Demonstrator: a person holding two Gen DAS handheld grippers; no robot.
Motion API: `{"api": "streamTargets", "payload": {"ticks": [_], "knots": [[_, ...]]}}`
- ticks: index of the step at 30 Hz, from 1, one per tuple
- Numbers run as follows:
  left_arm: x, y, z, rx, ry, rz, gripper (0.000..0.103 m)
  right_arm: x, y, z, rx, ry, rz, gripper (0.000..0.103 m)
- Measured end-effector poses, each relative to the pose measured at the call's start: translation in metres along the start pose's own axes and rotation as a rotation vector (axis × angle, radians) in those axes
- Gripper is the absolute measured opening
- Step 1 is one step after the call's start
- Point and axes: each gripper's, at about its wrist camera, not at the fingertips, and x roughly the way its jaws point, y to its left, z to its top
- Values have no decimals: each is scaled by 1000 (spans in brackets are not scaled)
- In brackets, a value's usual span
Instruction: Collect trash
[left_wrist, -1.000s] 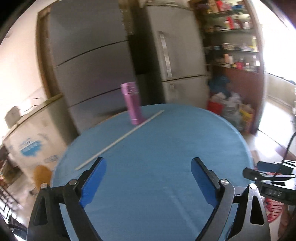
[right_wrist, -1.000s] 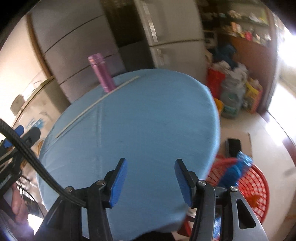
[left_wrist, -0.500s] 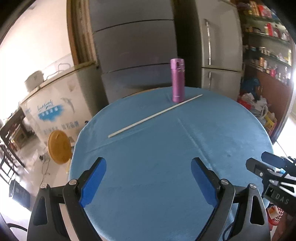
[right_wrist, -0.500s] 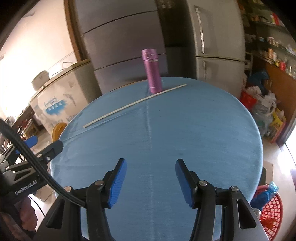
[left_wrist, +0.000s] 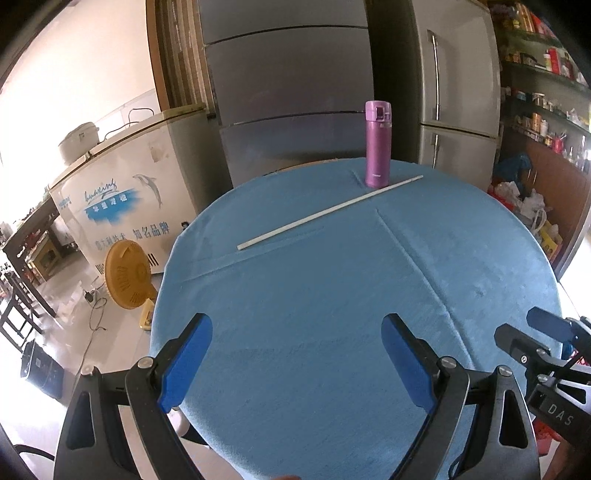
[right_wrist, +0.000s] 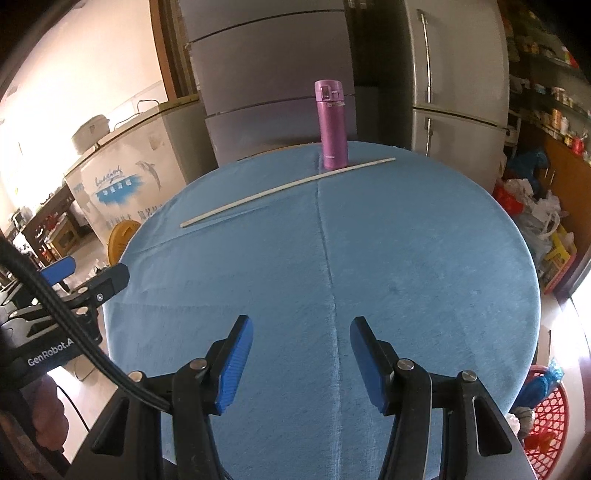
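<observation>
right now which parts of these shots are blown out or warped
Left wrist view: glare washes out the wall upper left; fisheye bows the fridges; flask and white stick sharp. Right wrist view: bright patch at the right edge by the red basket; table evenly lit.

Both claws hang tilted downward over the near edge of the desk (left_wrist: 332, 295): left claw (left_wrist: 295, 363) spread wide, right claw (right_wrist: 301, 363) narrower, both empty.
</observation>
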Motion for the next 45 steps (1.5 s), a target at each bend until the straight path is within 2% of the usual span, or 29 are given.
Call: {"api": "streamTargets", "payload": {"ticks": [14, 45], "knots": [[5, 7, -4, -10, 29, -4, 93, 0, 2, -6, -2, 8, -2, 59], [2, 7, -7, 1, 25, -1, 93, -2, 1, -7, 6, 4, -3, 59]]}}
